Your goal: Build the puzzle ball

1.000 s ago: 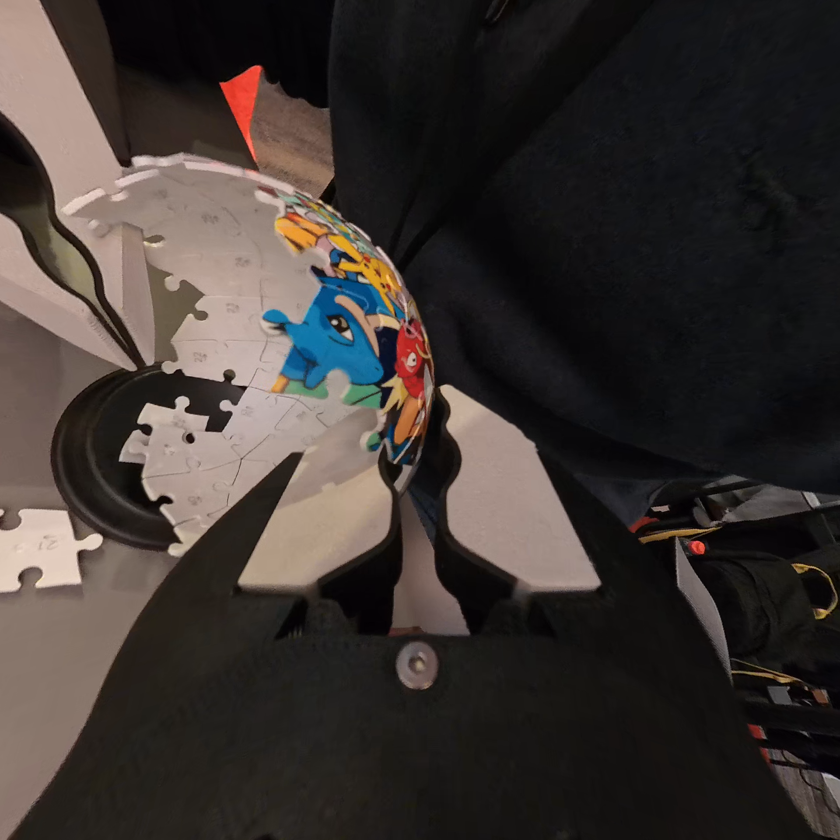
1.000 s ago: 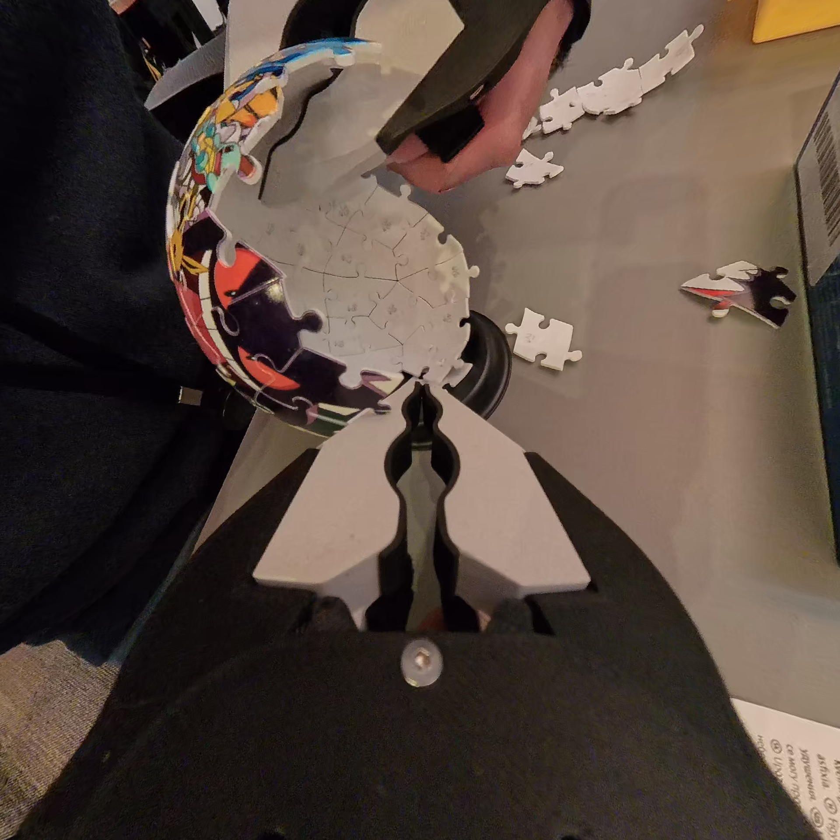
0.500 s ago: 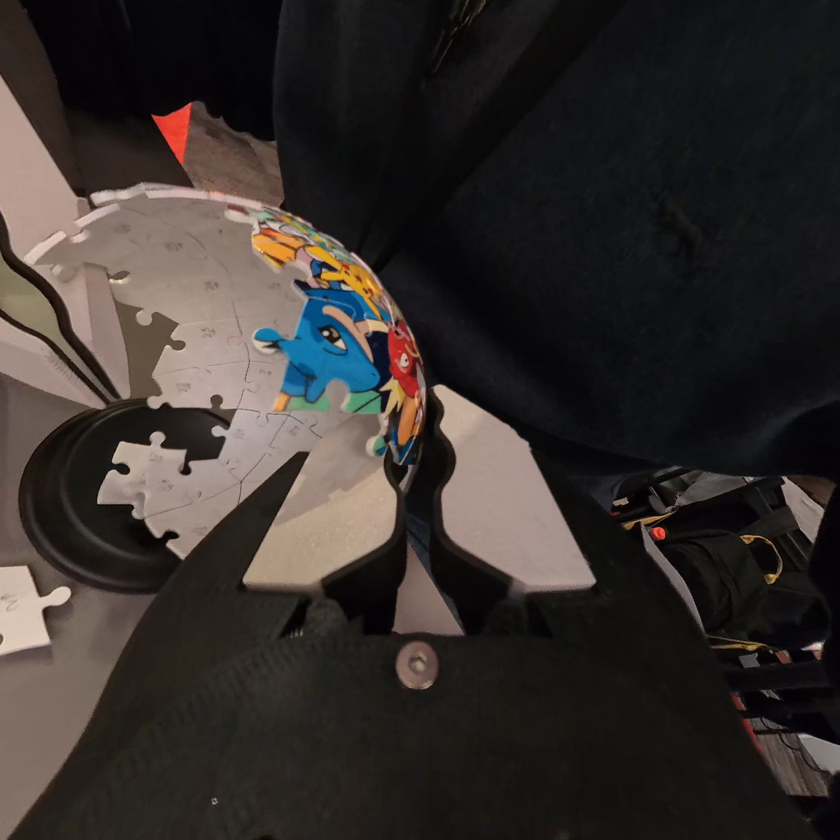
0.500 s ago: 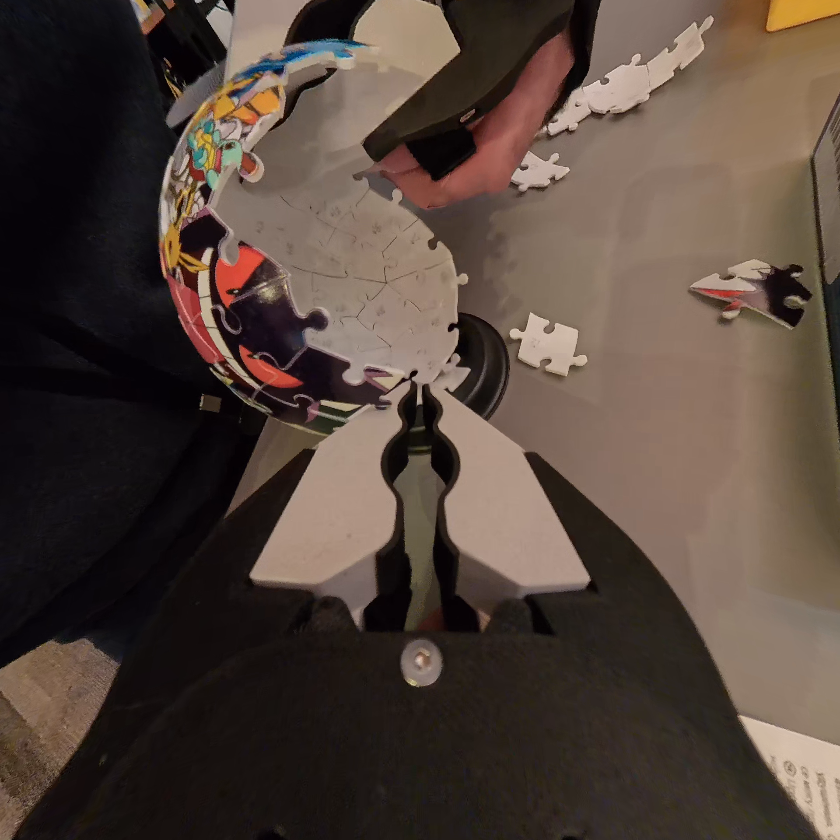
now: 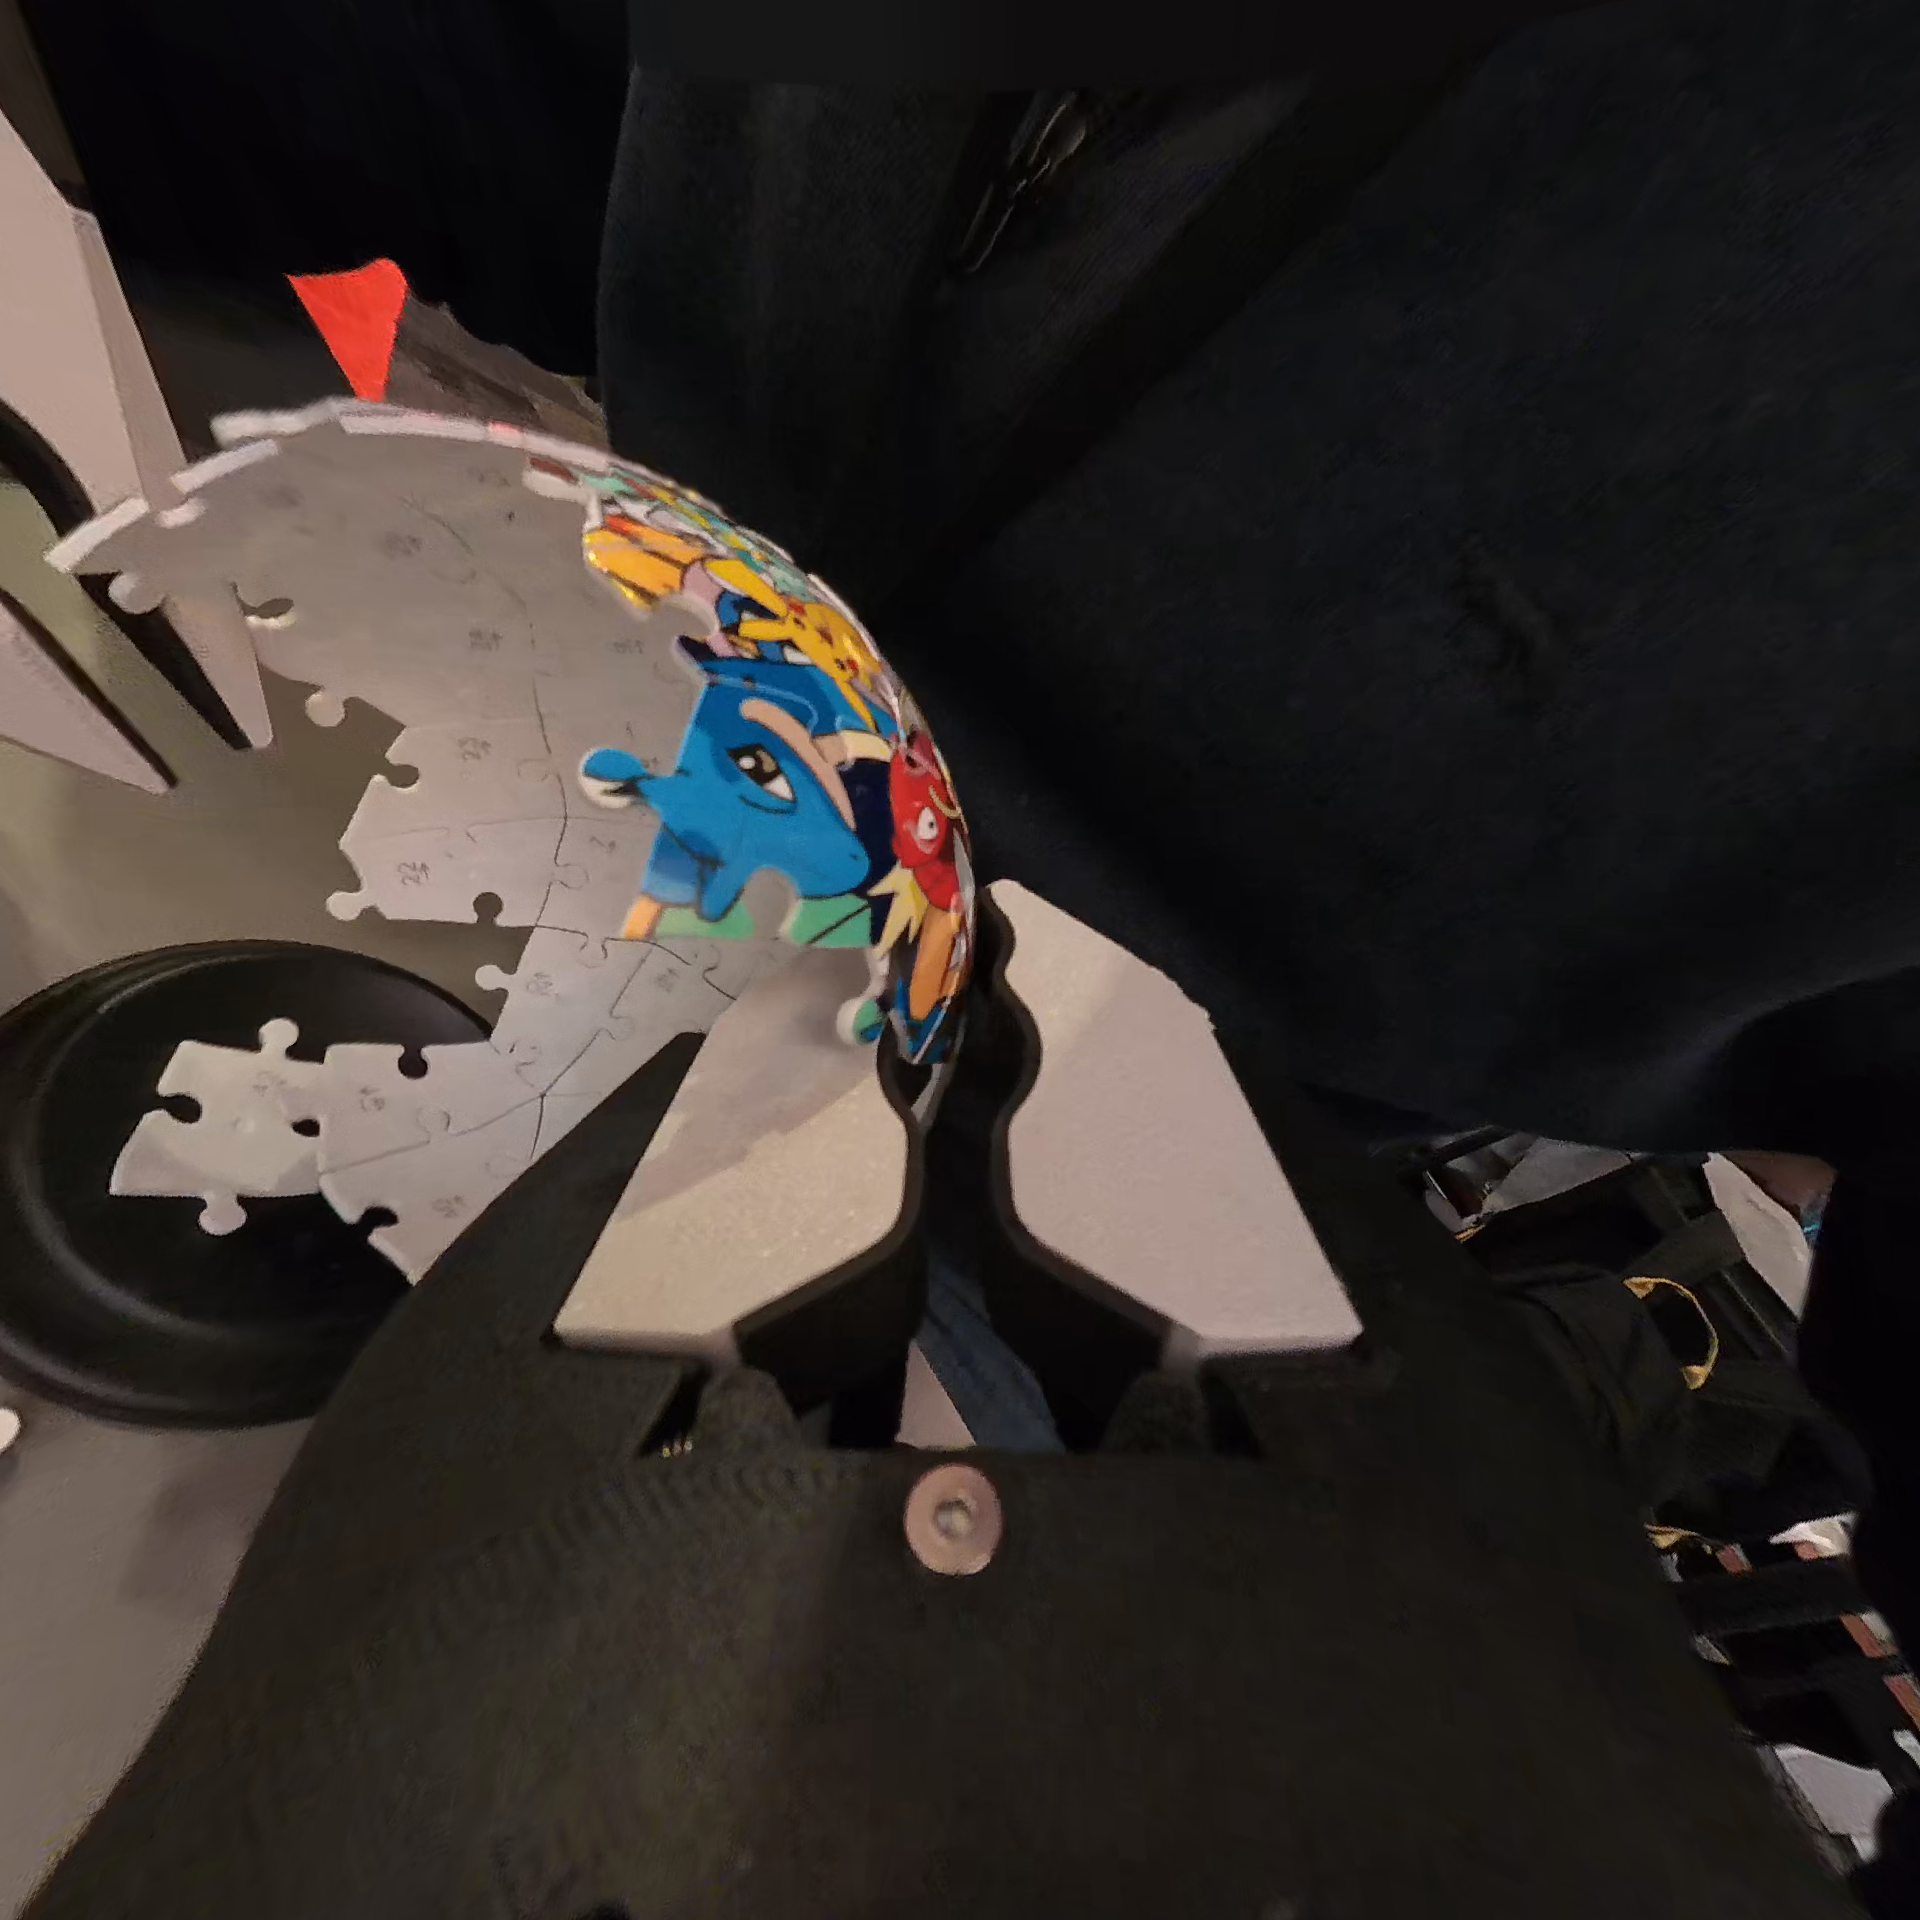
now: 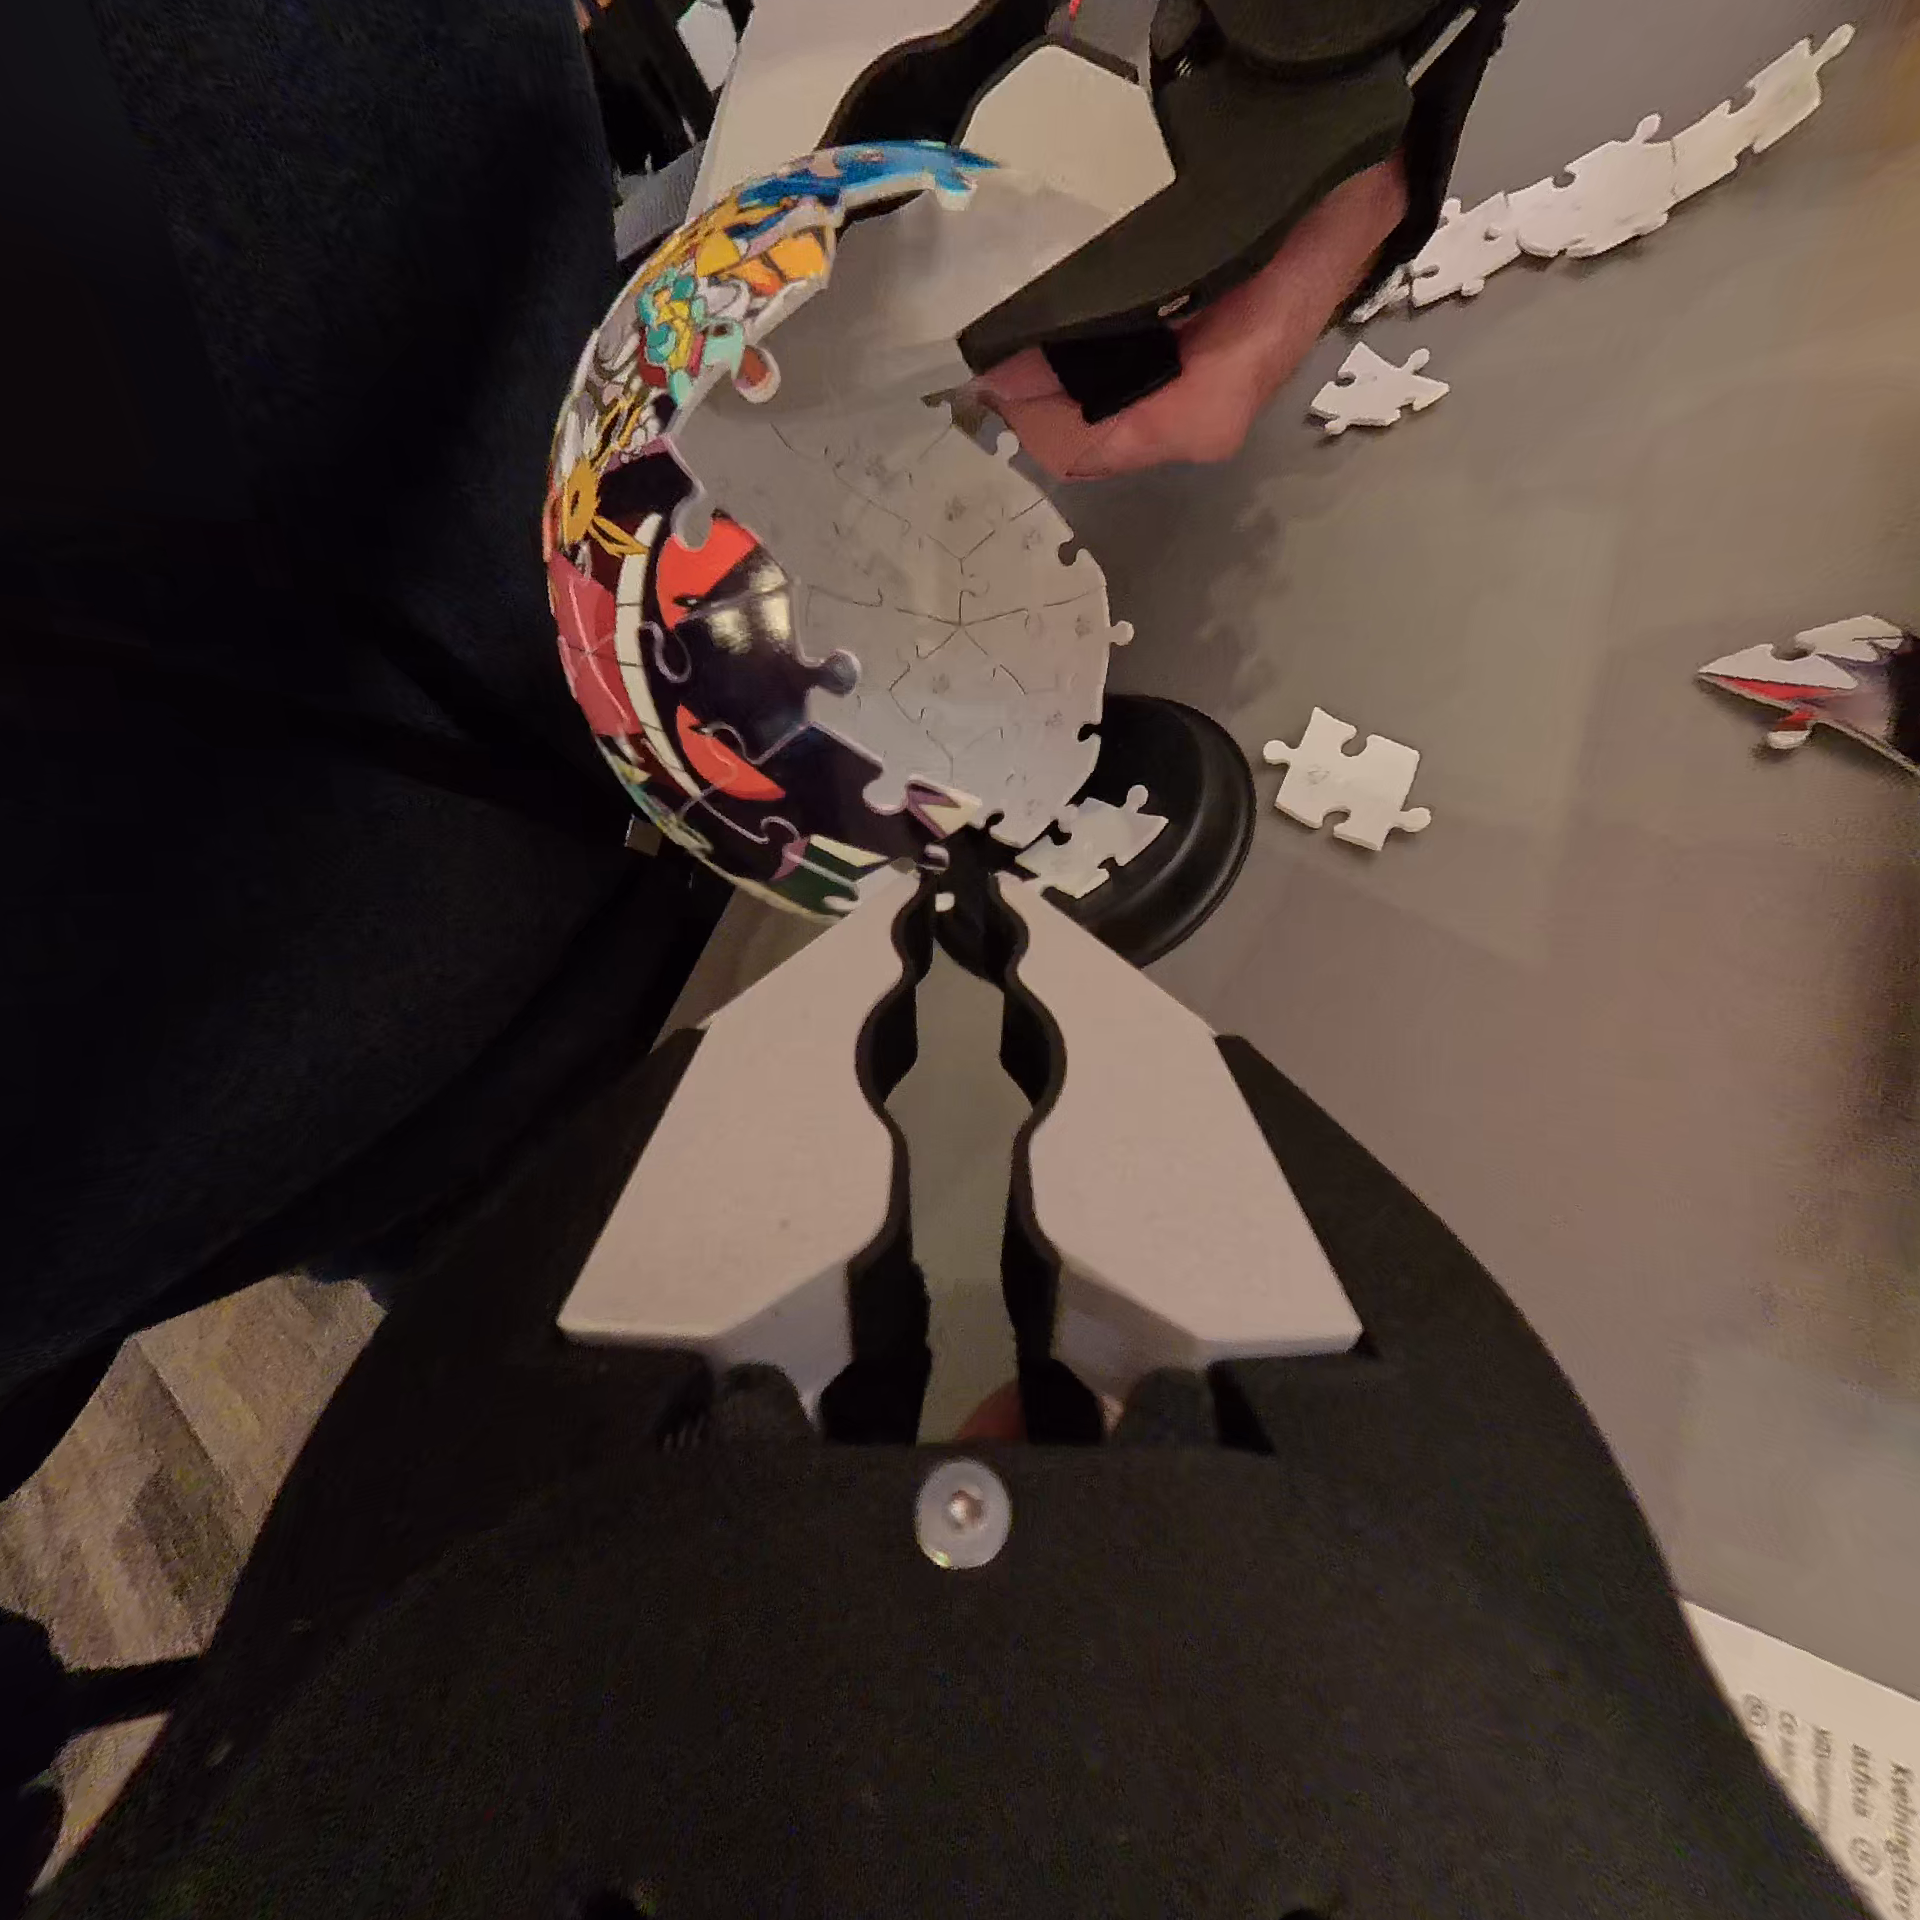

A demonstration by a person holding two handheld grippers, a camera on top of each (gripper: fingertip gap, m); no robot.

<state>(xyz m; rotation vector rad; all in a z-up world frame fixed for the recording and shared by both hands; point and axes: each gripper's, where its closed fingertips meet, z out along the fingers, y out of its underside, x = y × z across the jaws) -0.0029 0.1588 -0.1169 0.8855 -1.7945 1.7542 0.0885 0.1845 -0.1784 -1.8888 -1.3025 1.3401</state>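
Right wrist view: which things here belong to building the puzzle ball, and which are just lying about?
Part of the job:
- half-built ball, gripped by the left gripper and right gripper
- black stand
- loose white piece
- joined strip of pieces
- printed fragment

Lying about:
- printed sheet
- dark clothing

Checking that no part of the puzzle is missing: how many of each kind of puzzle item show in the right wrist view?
Part-built puzzle ball: 1
Black stand: 1
Single white pieces: 2
Strip of joined white pieces: 1
Colour-side-up fragment: 1
Total: 6
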